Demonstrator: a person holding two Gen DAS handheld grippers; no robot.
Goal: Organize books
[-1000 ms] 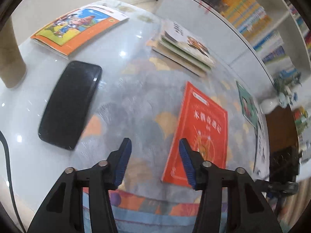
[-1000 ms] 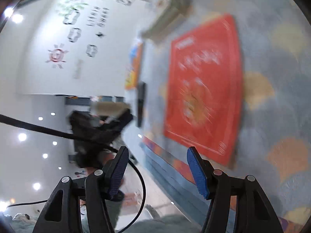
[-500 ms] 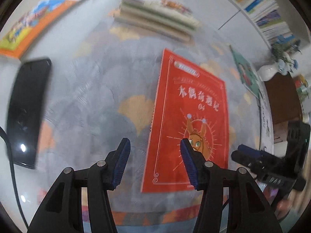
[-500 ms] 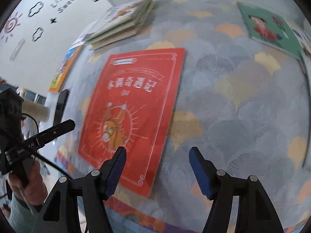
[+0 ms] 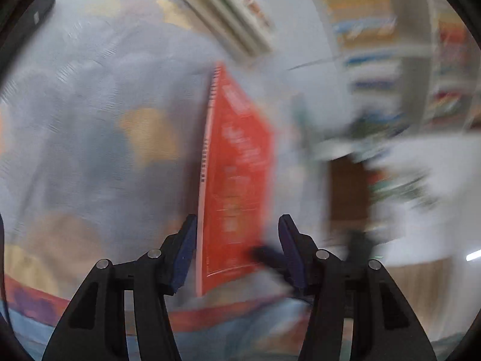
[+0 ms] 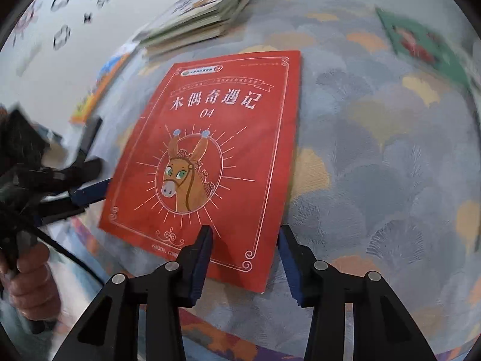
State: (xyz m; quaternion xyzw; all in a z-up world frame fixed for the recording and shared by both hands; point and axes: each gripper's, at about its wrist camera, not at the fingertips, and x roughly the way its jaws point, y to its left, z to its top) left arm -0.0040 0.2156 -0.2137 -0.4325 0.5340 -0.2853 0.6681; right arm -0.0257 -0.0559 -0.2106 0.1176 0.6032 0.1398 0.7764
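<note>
Fingers of my right gripper (image 6: pixel 243 255) closing around near corner of flat red paperback with donkey cover (image 6: pixel 210 150), pads not yet pressing. Left gripper (image 5: pixel 237 249) fingers spread, straddling book's near left edge (image 5: pixel 237 180), nothing clamped; view blurred. Red book lying on scallop-patterned cloth over tabletop (image 6: pixel 375 165). Stack of thin books (image 6: pixel 198 21) sitting beyond it, already gathered. Green book (image 6: pixel 427 45) and orange picture book (image 6: pixel 96 93) still lying loose. Judging task partway: three books left to stack.
</note>
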